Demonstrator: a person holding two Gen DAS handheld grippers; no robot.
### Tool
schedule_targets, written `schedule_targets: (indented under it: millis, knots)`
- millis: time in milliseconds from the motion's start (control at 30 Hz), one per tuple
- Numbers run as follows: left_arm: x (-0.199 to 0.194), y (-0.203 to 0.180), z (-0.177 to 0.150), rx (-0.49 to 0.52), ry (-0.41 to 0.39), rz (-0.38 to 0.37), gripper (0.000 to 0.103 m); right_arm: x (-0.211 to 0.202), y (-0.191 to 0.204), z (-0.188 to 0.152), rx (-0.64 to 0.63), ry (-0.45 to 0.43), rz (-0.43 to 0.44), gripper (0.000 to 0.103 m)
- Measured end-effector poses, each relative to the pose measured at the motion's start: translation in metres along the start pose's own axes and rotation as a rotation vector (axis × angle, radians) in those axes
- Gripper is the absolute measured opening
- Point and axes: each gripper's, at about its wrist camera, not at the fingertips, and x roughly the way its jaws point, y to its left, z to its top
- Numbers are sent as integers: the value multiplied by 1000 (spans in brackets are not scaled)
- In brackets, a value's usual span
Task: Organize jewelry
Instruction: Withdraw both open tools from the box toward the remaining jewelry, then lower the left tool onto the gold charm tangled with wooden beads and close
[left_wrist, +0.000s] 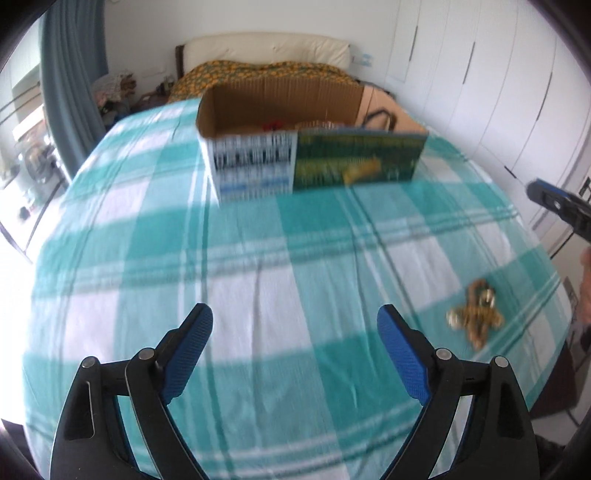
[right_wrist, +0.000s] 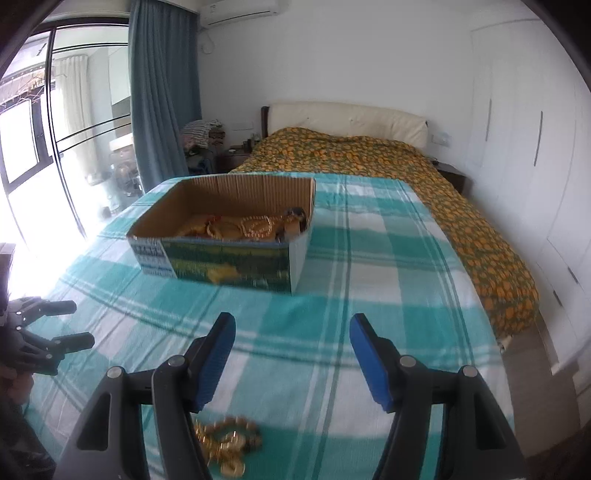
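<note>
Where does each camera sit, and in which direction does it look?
Left wrist view: sits on the left gripper, looks forward over the checked bedspread toward the cardboard box; its own open blue fingers show, plus the right gripper at the right edge.
Right wrist view: sits on the right gripper, looks toward the box and headboard; its open fingers show, the left gripper at the left edge.
Shared: the box, the bedspread, the loose gold jewelry pile.
</note>
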Motion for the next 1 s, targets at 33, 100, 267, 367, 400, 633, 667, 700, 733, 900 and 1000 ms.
schedule_targets:
  millis: [33,100,267,367,400,633,667,700,733,900,1000]
  knots:
    - [2,-3,-10,-5,0,14,92,-5,-1,-13,19,4,-6,66]
    - [6,-6,-24,-15,2,30,92,-19,2,-44,59,12,-32,66]
    - [8,-10,-42,-54,-11,4,92,-30,5,-101,114,75,-24,66]
    - [8,-14,-48,-45,-23,14,92,-30,2,-115,138,97,-7,66]
    - [8,-16,-49,-36,-26,25,92,-31,2,-119,143,97,-3,66]
    - [3,-27,-52,-25,-30,2,92,-30,3,-124,170,79,54,66]
    - [2,-30,-52,-14,-32,-4,92,-29,3,-125,175,79,60,66]
    - [0,-34,-51,0,-35,-10,92,-28,2,-126,180,82,67,66]
    - [0,-38,-51,14,-38,-18,92,-27,2,-127,183,85,71,66]
    - [-1,-65,-37,98,-47,-99,92,-25,0,-132,190,101,81,66]
    - [0,-89,-24,188,-68,-191,92,-27,-1,-133,191,95,76,66]
